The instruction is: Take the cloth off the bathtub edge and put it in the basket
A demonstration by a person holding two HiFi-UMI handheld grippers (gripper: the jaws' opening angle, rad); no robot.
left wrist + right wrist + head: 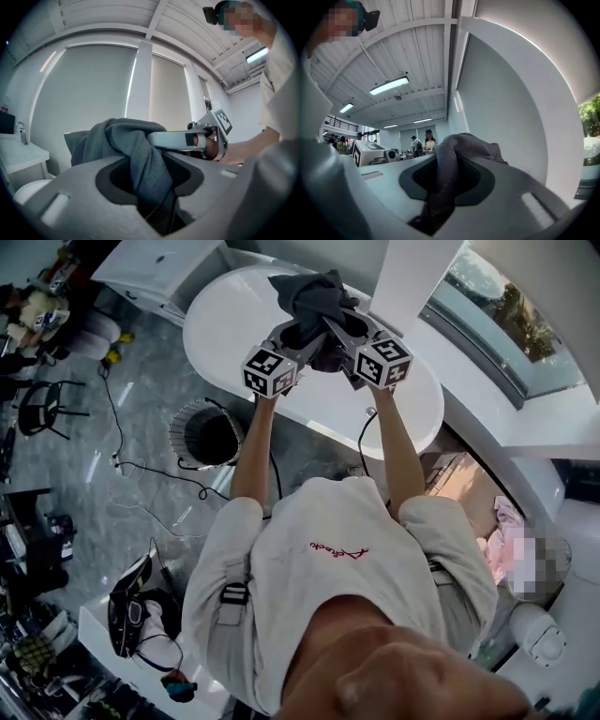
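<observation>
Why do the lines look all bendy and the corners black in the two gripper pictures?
Left gripper view: the wide-angle lens bends the window frame and darkens the corners. Right gripper view: same bending, and the ceiling lamp glares. Head view: the white bathtub looks very bright.

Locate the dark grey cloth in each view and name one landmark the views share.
Head view: dark grey cloth, top centre, over the white bathtub, between left gripper and right gripper.
Left gripper view: centre, pinched in the jaws.
Right gripper view: centre, pinched in the jaws.
Shared landmark: right gripper's marker cube, head and left gripper views.
</observation>
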